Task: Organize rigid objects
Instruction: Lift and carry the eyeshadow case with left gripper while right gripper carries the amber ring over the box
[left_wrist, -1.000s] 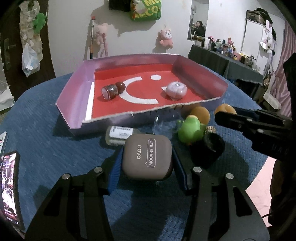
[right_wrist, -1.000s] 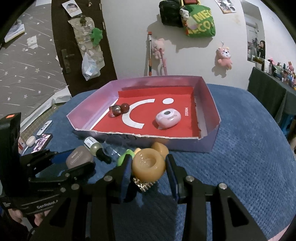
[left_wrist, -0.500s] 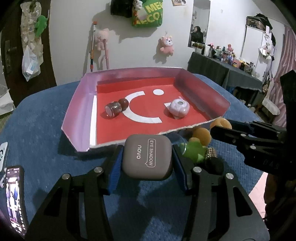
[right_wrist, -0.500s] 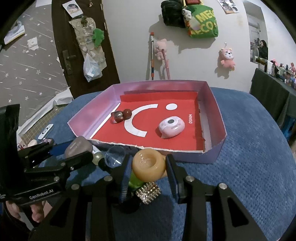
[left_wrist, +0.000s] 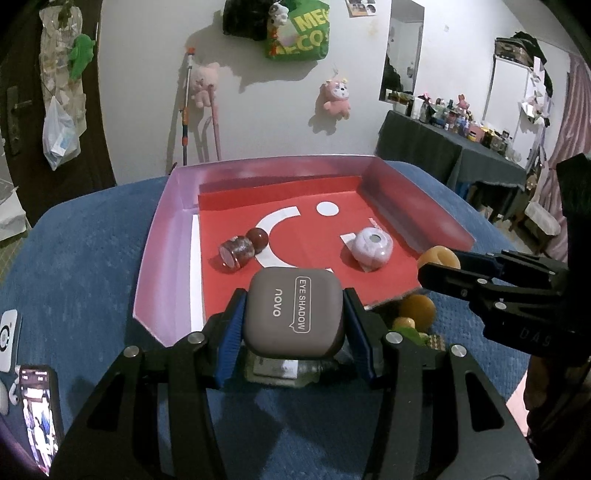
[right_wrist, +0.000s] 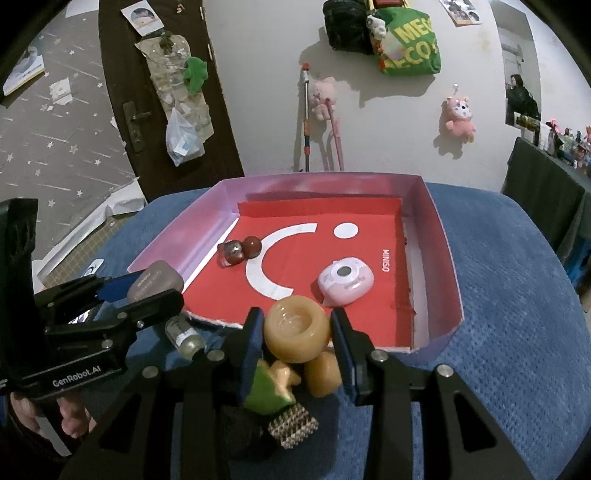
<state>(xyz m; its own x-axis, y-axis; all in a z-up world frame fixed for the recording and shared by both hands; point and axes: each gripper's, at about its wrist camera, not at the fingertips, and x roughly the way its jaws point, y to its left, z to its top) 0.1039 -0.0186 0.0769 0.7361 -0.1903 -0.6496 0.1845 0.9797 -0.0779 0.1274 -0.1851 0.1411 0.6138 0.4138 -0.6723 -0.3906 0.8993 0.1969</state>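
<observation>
- Eye-shadow case (left_wrist: 295, 314) sits clamped flat in your left gripper (left_wrist: 293, 325), printed lid up, lettering running near to far, over the tray's (left_wrist: 159, 258) near edge.
- Your right gripper (right_wrist: 297, 334) pinches a tan ring (right_wrist: 297, 332), hole facing up.
- Beyond, inside the tray, lie a small jar (left_wrist: 236, 253) on its side and a pink compact (left_wrist: 371, 247).

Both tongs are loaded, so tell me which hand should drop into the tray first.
Left, probably. Its tongs hold the eyeshadow case already past the tray's near edge, over the red floor. The right tongs' ring sits just at that edge.
</observation>
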